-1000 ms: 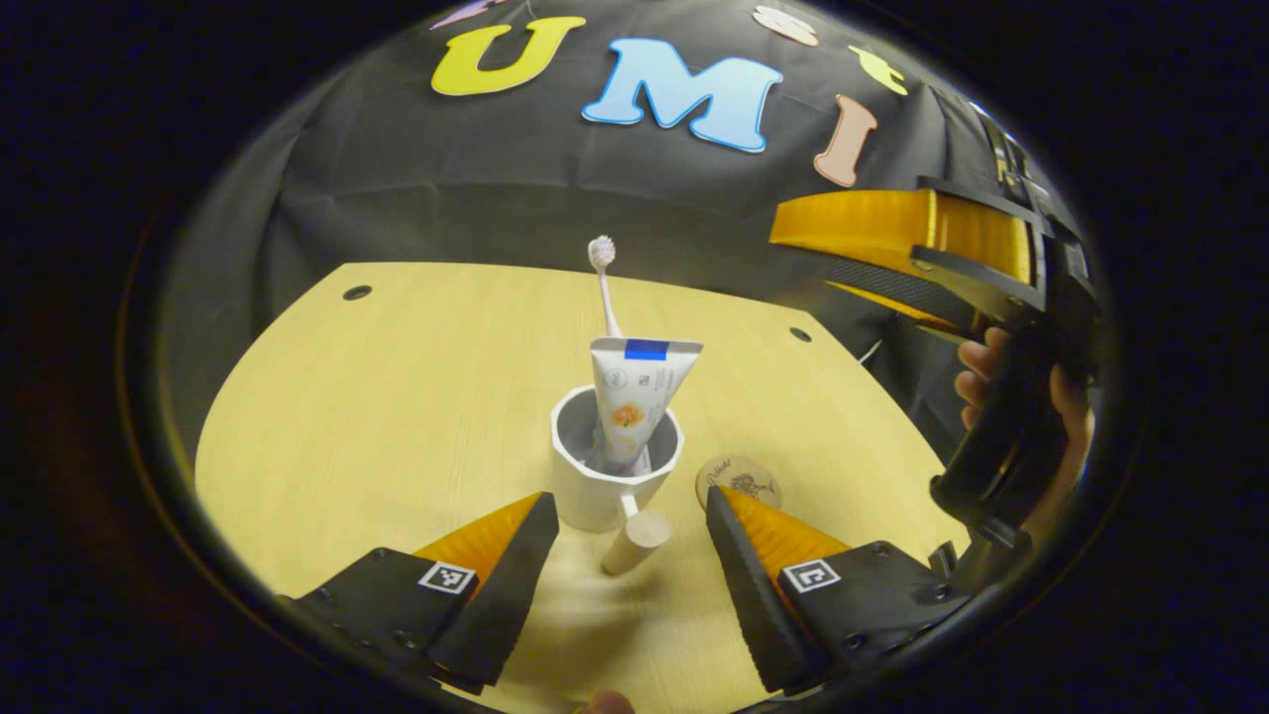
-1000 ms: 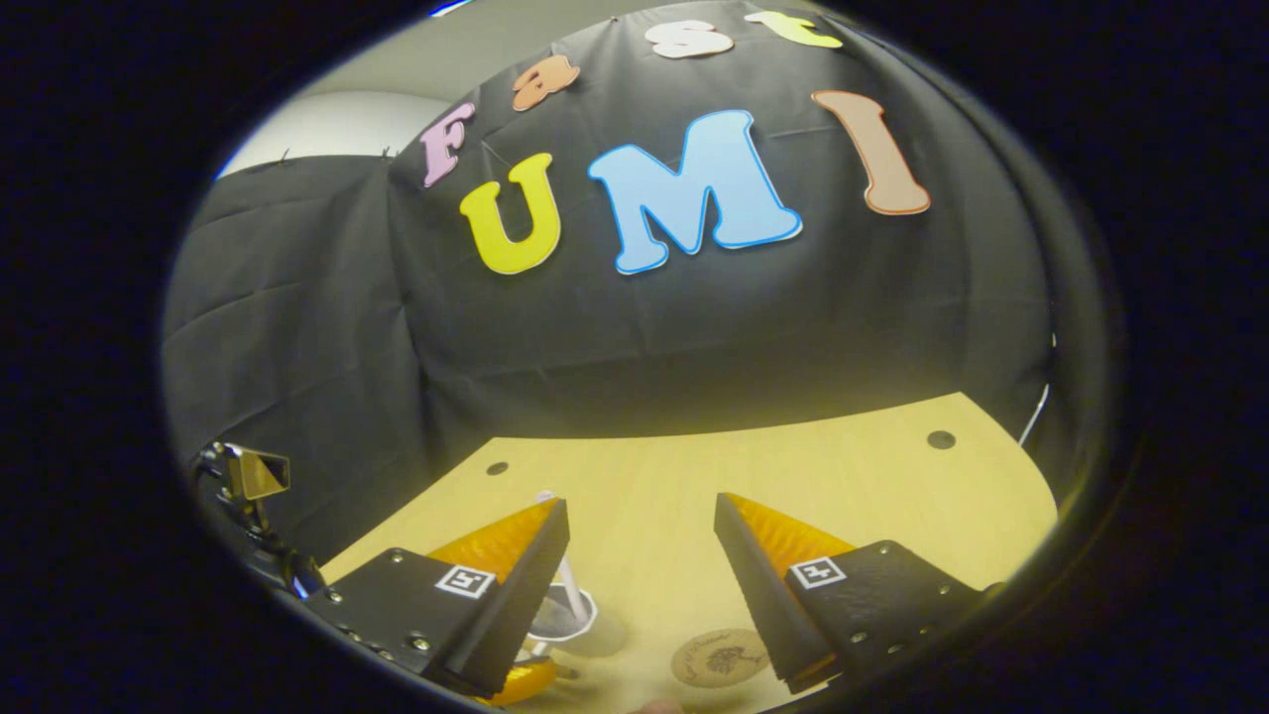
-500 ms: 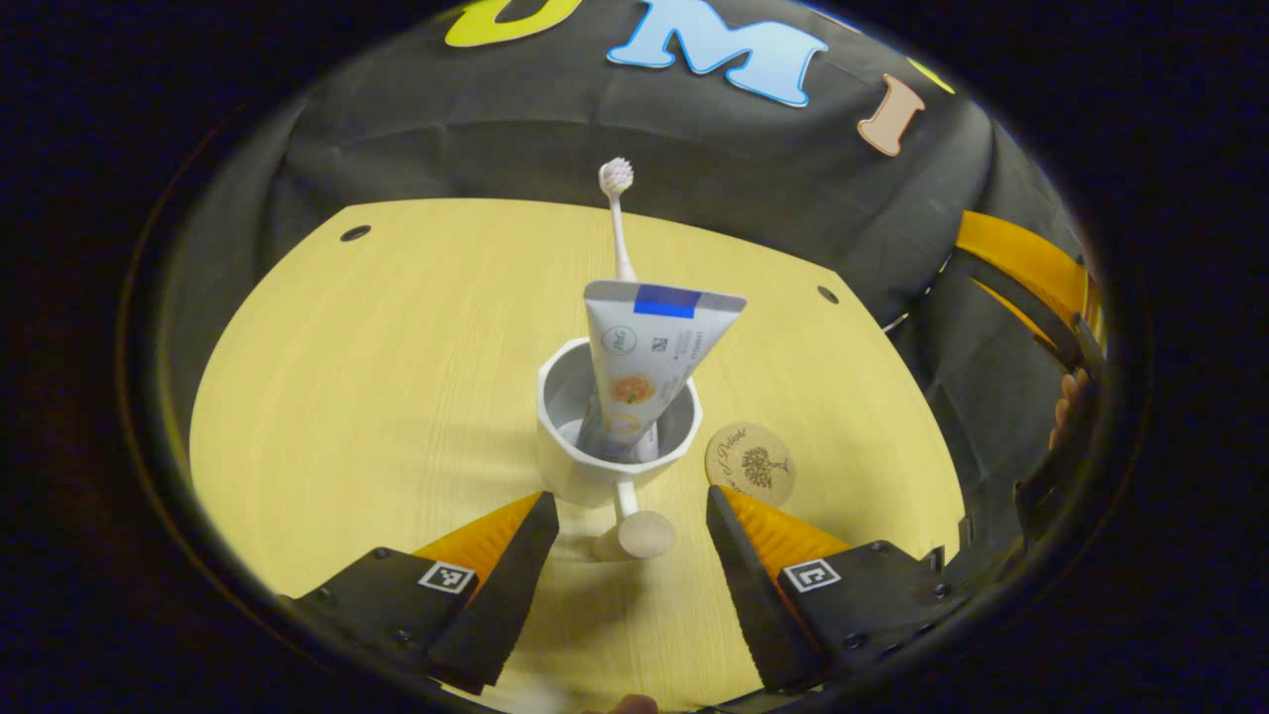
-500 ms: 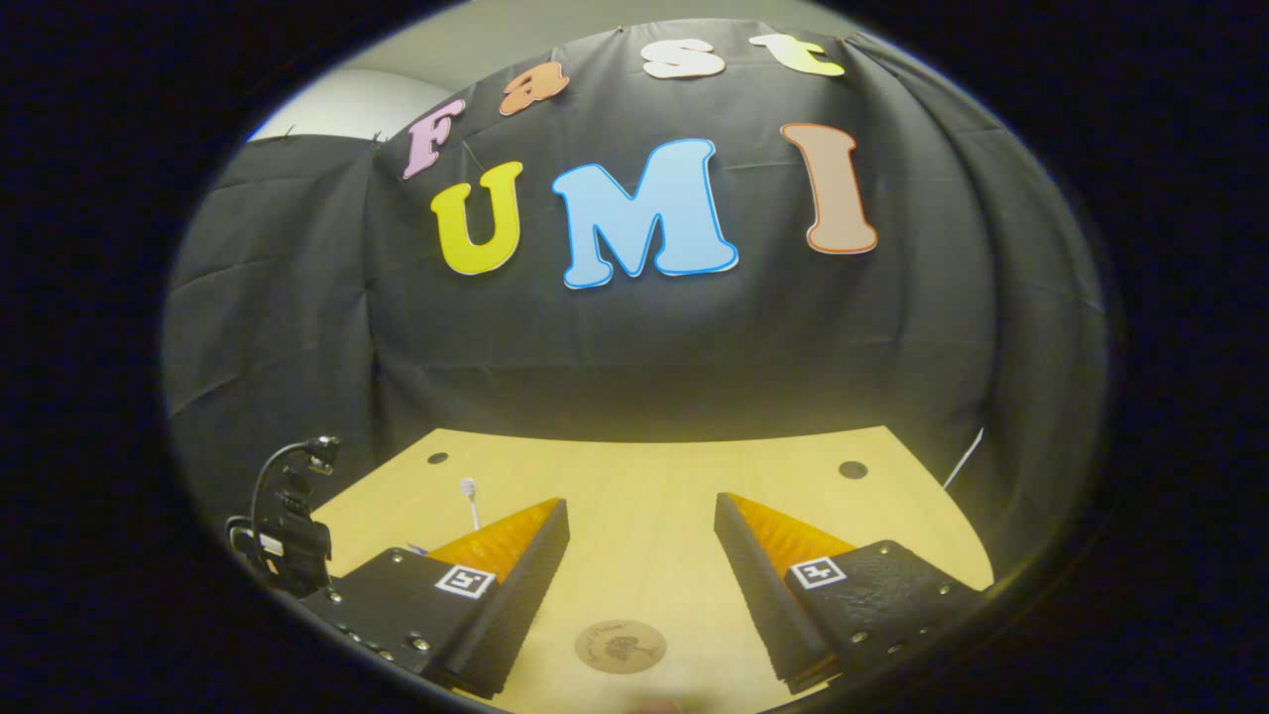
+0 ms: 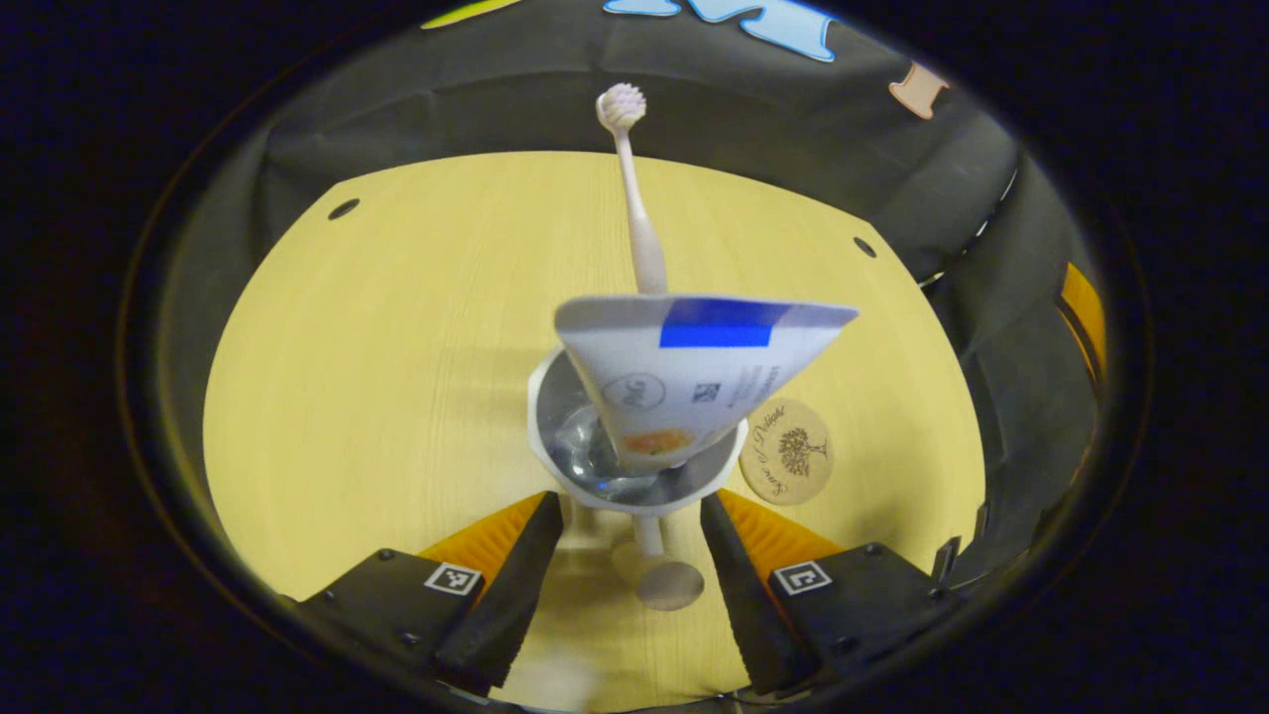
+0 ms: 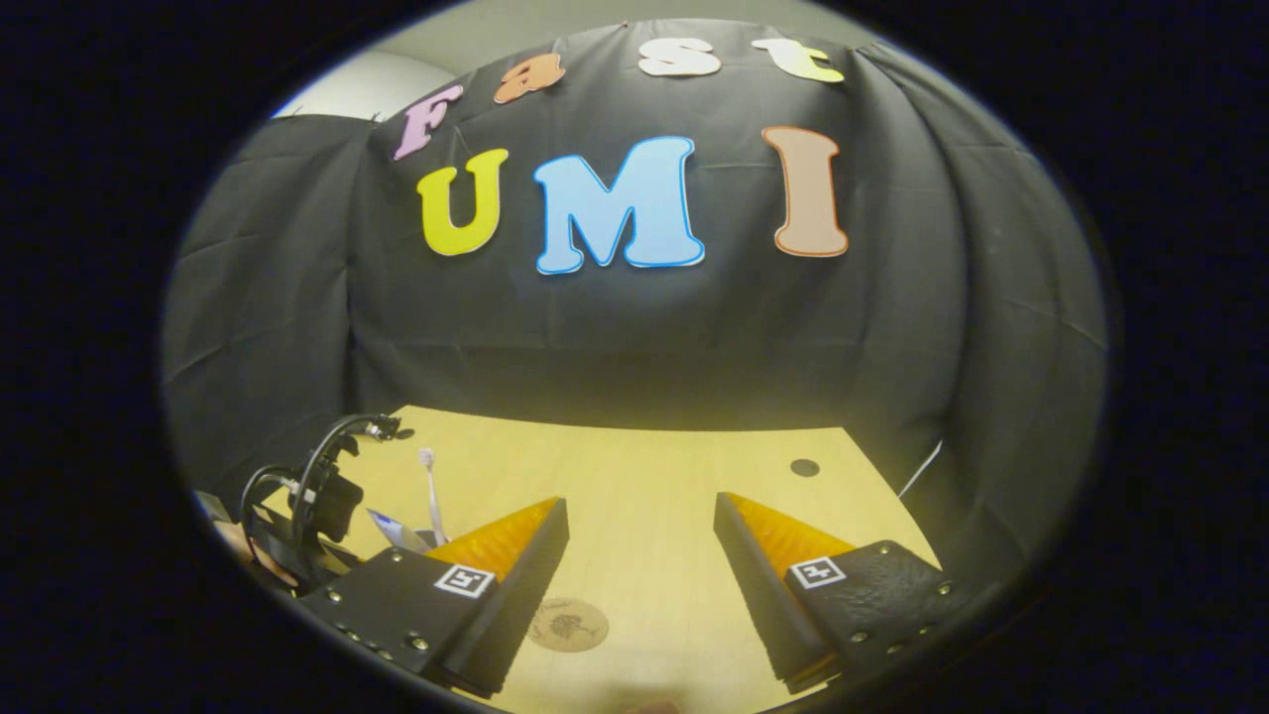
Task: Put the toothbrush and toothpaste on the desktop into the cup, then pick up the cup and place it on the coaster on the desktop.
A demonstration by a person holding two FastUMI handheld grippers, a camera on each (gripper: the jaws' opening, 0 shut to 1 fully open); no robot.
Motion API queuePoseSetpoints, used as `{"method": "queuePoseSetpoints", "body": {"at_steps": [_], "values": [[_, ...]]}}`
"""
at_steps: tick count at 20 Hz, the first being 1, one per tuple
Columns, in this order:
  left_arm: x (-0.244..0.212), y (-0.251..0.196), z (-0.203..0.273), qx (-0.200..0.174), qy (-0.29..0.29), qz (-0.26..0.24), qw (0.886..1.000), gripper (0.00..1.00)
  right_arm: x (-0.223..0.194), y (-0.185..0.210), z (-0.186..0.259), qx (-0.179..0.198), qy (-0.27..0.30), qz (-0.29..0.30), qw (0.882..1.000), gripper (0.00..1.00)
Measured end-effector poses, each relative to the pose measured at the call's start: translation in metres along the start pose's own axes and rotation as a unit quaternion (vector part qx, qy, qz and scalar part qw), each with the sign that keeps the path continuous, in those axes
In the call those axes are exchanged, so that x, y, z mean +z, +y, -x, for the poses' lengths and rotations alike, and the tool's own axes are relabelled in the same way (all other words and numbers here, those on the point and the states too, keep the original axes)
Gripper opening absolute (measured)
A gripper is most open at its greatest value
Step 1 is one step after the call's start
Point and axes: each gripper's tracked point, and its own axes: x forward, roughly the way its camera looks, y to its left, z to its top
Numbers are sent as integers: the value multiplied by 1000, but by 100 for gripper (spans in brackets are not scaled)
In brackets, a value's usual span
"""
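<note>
— Counted? One white cup (image 5: 634,466), one toothbrush (image 5: 634,198) and one toothpaste tube (image 5: 694,377) inside, one round coaster (image 5: 786,451) just right of it.
— Jaws? Left gripper (image 5: 631,570) spread, flanking the cup's handle (image 5: 659,570), untouched. Right gripper (image 6: 640,585) spread, empty.
— Room? Bare desktop (image 5: 397,347) left and behind; edge far off.
</note>
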Motion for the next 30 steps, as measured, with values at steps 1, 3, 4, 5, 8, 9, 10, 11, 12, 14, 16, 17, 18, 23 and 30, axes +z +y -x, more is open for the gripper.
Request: {"method": "queuePoseSetpoints", "body": {"at_steps": [1,3,4,5,8,9,10,11,12,14,16,17,18,23,30], "values": [[-1,-1,0,2,7,-1,1000,82,-1,-3,0,-1,3,-3,1000,93],[-1,2,-4,9,19,-6,1000,78,-3,-8,0,-4,6,-6,1000,93],[0,5,-6,13,25,-6,1000,87,-4,-9,0,-6,8,-7,1000,93],[-1,5,-7,16,30,-7,999,80,-4,-11,1,-8,9,-8,1000,93],[-1,7,-8,20,42,-9,999,72,-7,-16,3,-12,12,-10,1000,93],[-4,9,-7,22,45,-11,999,69,-7,-17,3,-13,14,-11,1000,93],[-5,7,-6,19,46,-8,999,65,-9,-18,4,-14,15,-11,1000,93],[-5,8,-6,23,49,-5,999,57,-9,-19,5,-14,17,-11,1000,93],[-4,7,-5,22,50,-7,998,49,-10,-20,6,-15,17,-12,1000,93],[-5,6,-6,25,50,-7,998,42,-11,-21,8,-15,19,-11,1000,93],[-3,9,-4,36,52,-16,998,41,-11,-22,9,-17,18,-9,1000,93],[-6,10,-3,40,54,-23,997,36,-11,-22,10,-17,20,-10,1000,93],[-5,10,-4,42,49,-30,997,38,-12,-22,12,-16,21,-12,1000,93],[-3,-1,-3,30,33,-41,998,31,-10,-28,22,-25,17,-13,999,93],[12,-31,15,23,3,-87,996,31,-10,-44,33,-43,10,-27,999,93]]}}
